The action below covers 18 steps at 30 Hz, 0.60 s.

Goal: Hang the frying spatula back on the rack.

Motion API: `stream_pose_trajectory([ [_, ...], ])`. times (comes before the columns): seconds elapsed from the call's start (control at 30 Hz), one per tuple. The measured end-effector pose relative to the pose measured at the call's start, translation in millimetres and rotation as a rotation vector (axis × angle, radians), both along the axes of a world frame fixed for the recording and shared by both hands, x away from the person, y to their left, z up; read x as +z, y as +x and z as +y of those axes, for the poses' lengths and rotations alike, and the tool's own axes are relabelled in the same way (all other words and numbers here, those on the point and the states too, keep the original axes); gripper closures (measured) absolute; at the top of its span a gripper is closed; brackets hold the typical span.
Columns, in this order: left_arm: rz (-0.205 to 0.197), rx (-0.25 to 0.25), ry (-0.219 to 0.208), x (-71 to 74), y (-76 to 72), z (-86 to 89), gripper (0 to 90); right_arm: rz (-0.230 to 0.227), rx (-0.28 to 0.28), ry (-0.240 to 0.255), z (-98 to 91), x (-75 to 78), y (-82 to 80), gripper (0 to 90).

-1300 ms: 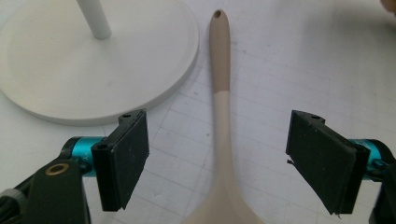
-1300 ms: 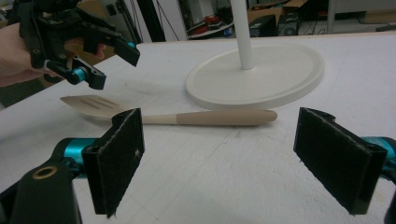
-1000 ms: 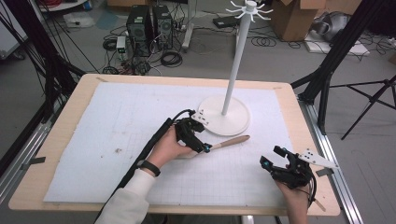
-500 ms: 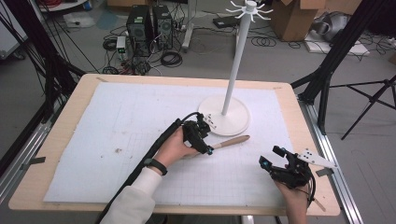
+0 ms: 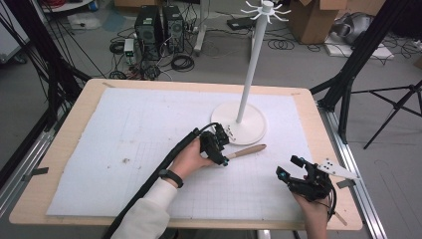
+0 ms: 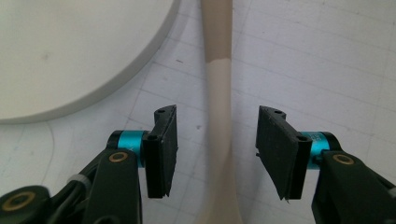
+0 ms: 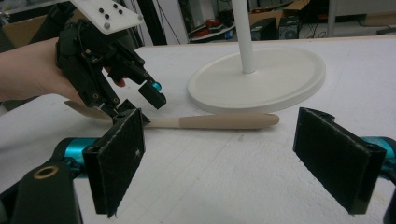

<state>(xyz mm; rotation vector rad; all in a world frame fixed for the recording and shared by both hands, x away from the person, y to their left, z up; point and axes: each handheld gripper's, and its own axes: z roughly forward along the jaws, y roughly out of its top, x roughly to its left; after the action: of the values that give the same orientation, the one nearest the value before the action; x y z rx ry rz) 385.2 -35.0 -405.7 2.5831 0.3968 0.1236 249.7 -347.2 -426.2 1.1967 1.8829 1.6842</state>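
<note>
A wooden spoon (image 5: 245,150) lies flat on the white mat (image 5: 124,129), just beside the round base of the white stand (image 5: 240,128). Its long axis runs roughly left to right across the table in the high view, handle end pointing toward the person's right, bowl end under the left hand.

The left gripper (image 5: 219,149) is down over the spoon near its bowl end. In the left gripper view the handle (image 6: 218,93) runs straight up the middle between the 2 black pads (image 6: 164,149), so the pads stand across the long axis, 1 on each side. The jaws have just been closing, yet a clear gap shows on both sides of the handle; they straddle it without pressing on it.

The right gripper (image 5: 293,170) sits well apart, near the table's front right corner, its jaws wide apart with nothing between them. From its view the spoon (image 7: 219,121) lies crosswise ahead.

The left hand is plainly the nearer 1. The grasp likely needs only that the pads finish closing squarely on the handle.
</note>
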Motion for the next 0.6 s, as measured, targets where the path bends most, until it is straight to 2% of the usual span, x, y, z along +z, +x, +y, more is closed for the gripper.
stream_pose_trajectory([
  [0.13, 0.013, 0.008, 0.027, -3.1, 1.2, -0.4, 52.1, 0.000, -0.001, 0.002, -0.8, 0.0, -0.3, 15.1],
  [0.23, 0.020, 0.006, 0.023, -4.2, 1.3, -0.7, 55.5, 0.004, -0.001, 0.001, -1.2, -0.3, 0.0, 15.1],
  [0.37, 0.028, 0.008, 0.043, -7.3, 2.3, -1.6, 57.0, 0.001, -0.001, -0.002, -0.8, -0.6, 0.6, 15.1],
  [0.6, 0.032, 0.023, 0.031, -7.6, 3.4, -1.9, 58.5, 0.003, -0.001, 0.000, -0.8, -0.4, 0.2, 15.1],
])
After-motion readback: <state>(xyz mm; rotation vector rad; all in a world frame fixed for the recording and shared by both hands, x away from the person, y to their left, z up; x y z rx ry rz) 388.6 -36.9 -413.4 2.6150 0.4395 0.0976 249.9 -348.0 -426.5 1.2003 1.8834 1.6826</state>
